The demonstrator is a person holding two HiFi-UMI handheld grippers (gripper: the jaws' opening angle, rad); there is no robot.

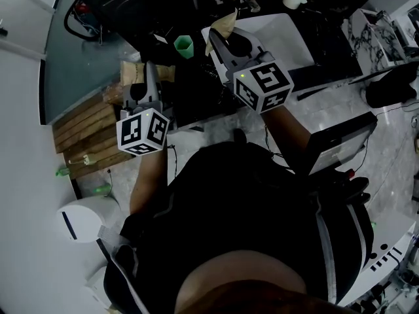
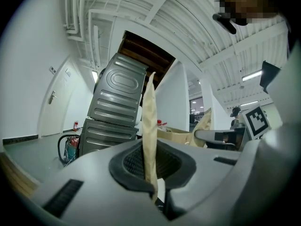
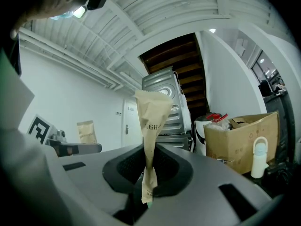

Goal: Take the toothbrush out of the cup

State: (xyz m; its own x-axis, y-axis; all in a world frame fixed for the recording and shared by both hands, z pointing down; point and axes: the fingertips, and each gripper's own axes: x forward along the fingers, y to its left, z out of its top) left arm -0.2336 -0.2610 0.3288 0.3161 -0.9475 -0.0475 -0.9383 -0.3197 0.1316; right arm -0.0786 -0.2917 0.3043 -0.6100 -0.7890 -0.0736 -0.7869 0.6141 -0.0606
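Pinching shut with the left gripper on a thin beige paper strip, seen edge-on and standing straight up from the pads. Clamping likewise with the right gripper on a crumpled kraft-paper sachet with dark print, wider at the top. Holding both tools level and well apart, each with its own piece of paper. Between them and farther off, a small green plastic cup, upright on the dark tabletop, just left of a white rectangular tray. No telling from any view whether the toothbrush sits in that cup: too small and dark to make out.

Likely trouble from here: no free jaw for the brush without first letting one paper go, and with that a chance of dropping the scrap into or against the cup. Also a fair chance of tipping so light a cup by pulling at a slant or nudging it with a wide gripper body.

Open room in the gap between the grippers, straight toward the cup. Tighter on the right, against the tray's near-left corner. On the left, past the table's edge, only wooden slats lower down. Far beyond, a grey ribbed metal cabinet and a cardboard box, well clear.
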